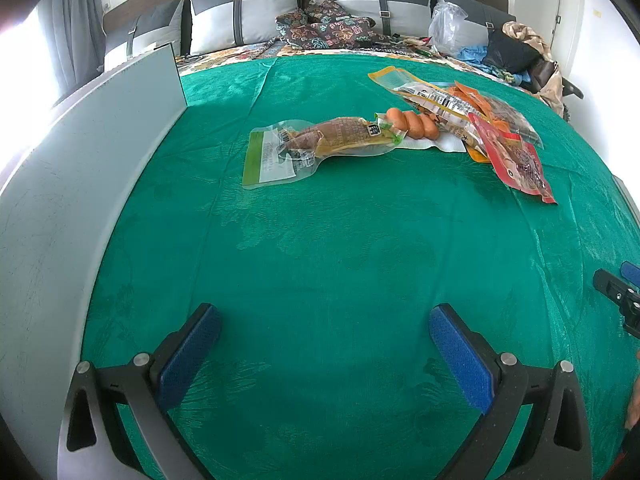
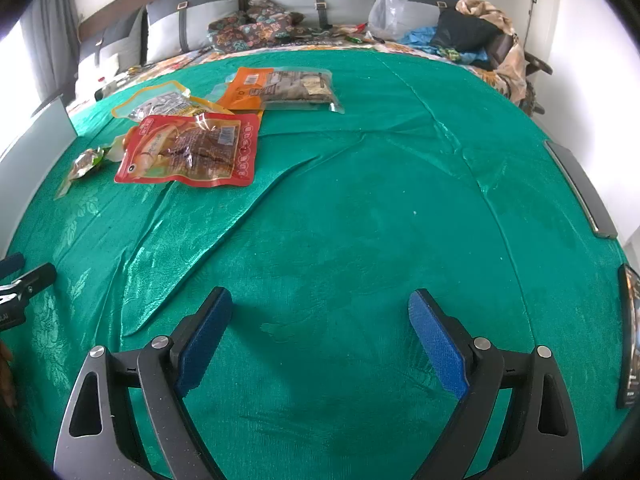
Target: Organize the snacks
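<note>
Both the left gripper (image 1: 324,316) and right gripper (image 2: 320,300) hover spread wide and empty, the jumbled snack packets (image 1: 460,120) lying well ahead, seemingly awaiting sorting.

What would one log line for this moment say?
left gripper: open, empty | right gripper: open, empty | snack packets: untouched, piled on green cloth

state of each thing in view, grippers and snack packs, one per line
left gripper: jaws open, empty, above the green cloth
right gripper: jaws open, empty
red pack: sealed, flat, overlapping the yellow pack
orange pack: sealed, flat
green-edged clear pack: sealed, lying flat
sausage pack: sealed, flat
</note>
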The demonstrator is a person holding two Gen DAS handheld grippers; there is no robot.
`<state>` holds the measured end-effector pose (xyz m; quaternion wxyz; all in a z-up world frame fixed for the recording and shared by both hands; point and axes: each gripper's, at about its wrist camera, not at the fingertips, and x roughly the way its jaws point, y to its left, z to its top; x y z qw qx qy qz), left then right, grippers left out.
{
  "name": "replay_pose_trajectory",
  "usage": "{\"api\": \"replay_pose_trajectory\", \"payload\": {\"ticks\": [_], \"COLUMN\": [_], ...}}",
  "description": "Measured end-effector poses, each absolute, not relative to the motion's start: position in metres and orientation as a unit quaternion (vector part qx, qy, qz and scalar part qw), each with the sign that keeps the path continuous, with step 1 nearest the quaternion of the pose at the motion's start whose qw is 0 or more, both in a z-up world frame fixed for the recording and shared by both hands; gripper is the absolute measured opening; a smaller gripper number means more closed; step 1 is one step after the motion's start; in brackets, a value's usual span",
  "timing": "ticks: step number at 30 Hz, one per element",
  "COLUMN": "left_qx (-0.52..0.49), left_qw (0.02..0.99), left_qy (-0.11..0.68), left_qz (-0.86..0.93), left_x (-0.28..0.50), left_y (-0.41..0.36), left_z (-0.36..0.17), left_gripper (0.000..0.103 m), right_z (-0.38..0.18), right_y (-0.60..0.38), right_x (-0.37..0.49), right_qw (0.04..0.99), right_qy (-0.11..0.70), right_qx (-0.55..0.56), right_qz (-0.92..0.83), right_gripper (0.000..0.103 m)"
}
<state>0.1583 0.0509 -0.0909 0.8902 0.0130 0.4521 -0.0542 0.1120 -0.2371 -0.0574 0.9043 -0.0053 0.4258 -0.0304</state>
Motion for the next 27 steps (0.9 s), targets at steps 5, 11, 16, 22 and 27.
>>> {"api": "replay_pose_trajectory", "payload": {"ticks": [5, 11, 16, 22, 27], "left_qx": [0.013, 0.013, 0.014, 0.014, 0.044], "left_qw": [0.89, 0.89, 0.891, 0.89, 0.864], "left_qy": [0.452, 0.452, 0.451, 0.451, 0.492], "left_qz": [-0.055, -0.055, -0.056, -0.057, -0.101], "left_x": [0.158, 0.159, 0.159, 0.159, 0.173], "left_y": [0.051, 0.05, 0.05, 0.05, 0.05], "left_z": [-0.091, -0.091, -0.091, -0.09, -0.087], "left_gripper": [0.103, 0.103, 0.103, 0.103, 0.103], "right_z": [-0.057, -0.057, -0.057, -0.057, -0.057], "right_y": [-0.237, -0.237, -0.238, -0.238, -0.238], "right_x": [0.112, 0.112, 0.112, 0.112, 0.112], "right_qw": [0.904, 0.904, 0.904, 0.905, 0.905], "right_qy": [0.426, 0.426, 0.425, 0.425, 0.425], "right_qx": [-0.006, -0.006, -0.006, -0.006, -0.006], "right_qz": [-0.03, -0.031, -0.031, -0.031, -0.031], "right_gripper": [0.092, 0.093, 0.093, 0.093, 0.093]}}
